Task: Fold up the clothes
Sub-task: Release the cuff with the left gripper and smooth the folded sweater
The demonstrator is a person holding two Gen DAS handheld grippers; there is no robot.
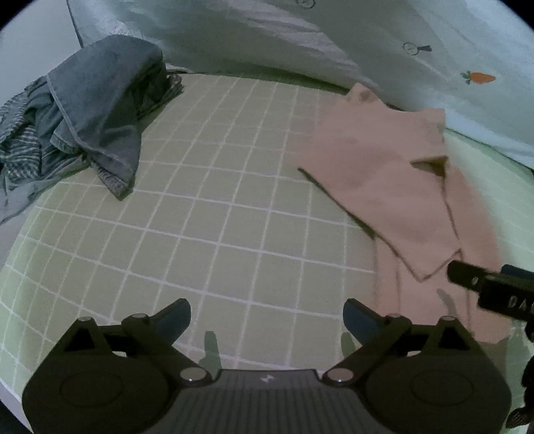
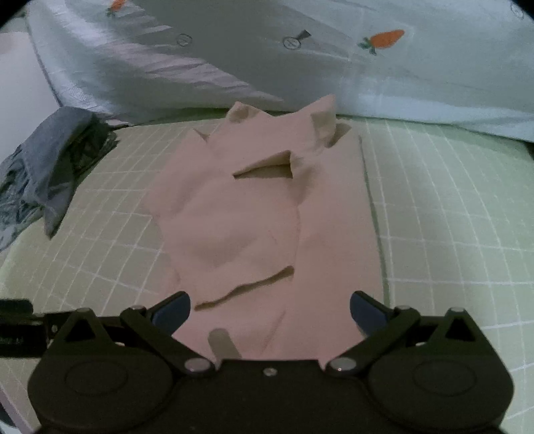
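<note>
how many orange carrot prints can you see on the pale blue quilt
2 in the right wrist view: one carrot at the upper right of the quilt, another carrot cut off at the top left edge. Folds or the frame may hide more.

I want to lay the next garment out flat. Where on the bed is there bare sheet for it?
The widest bare patch of checked sheet lies between the blue-grey clothes pile and the pink garment, running forward to the open left gripper. A narrower strip lies beyond the pink garment's other edge. The quilt crowds the far side.
</note>
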